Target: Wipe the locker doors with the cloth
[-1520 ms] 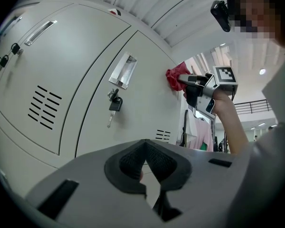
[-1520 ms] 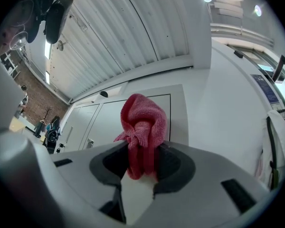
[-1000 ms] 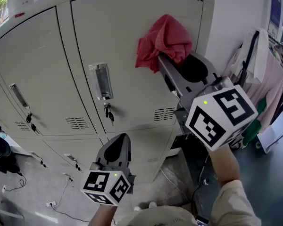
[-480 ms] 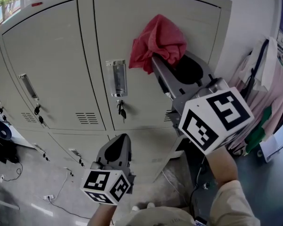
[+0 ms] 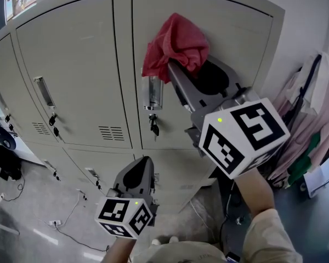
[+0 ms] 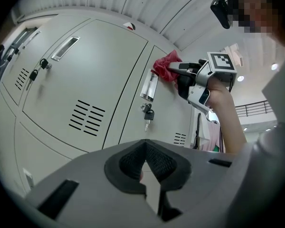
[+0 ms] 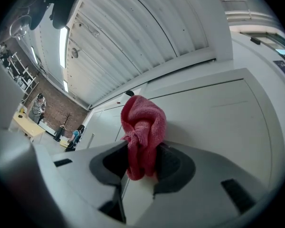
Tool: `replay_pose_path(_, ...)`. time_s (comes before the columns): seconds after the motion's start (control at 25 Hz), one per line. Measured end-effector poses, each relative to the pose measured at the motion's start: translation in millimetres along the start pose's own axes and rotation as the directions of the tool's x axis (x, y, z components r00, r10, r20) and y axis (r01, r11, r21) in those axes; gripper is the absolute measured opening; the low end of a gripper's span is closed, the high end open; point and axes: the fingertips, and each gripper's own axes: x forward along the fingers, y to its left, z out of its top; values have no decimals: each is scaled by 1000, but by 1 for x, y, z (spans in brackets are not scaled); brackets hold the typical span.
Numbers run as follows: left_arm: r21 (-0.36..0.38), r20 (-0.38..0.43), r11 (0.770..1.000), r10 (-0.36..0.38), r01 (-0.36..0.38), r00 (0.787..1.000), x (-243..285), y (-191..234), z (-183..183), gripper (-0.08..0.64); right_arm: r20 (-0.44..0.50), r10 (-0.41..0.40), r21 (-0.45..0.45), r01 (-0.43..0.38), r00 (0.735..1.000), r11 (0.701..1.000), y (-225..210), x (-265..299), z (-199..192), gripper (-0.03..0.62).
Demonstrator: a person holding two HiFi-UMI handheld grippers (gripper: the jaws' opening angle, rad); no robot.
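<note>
Against the locker door (image 5: pixel 230 37), right claw (image 5: pixel 172 69) grips the red cloth (image 5: pixel 175 40), protruding lengthwise past its tips; left claw (image 5: pixel 145 159) closed.

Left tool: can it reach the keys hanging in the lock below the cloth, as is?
Probably yes: the left tool points up at the keys with nothing between them. The right tool and cloth sit higher up, clear of that path. Left jaws are shut, so open first.
</note>
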Motion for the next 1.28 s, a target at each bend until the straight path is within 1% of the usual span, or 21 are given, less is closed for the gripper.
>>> replay_pose_path(0.36,-7,9,1000,22,-22,1000,-7,8,2,6,-1,44,-1,-44,999,999,21,16,0,137)
replay_pose_path(0.56,-22,0,1000,21,-21,1000,-7,8,-4,6,-2,66,-6,-66,998,998,28,22,0,138)
replay_pose_path(0.72,-19,2,1000,24,-24,1000,-7,8,-4,6,2,69,-20,-69,998,997,33,25,-1,137)
replay_pose_path(0.92,-23,2,999,30,-30,1000,-8,9,-5,6,-5,89,-11,-89,996,996,40,25,-10,138)
replay_pose_path(1.08,-21,-8,999,30,-30,1000,-9,8,-9,6,-4,73,-35,-74,997,997,44,23,-16,138)
replay_pose_path(1.28,-17,-5,999,36,-36,999,-12,9,-7,6,-8,71,-30,-71,997,997,46,20,-23,138)
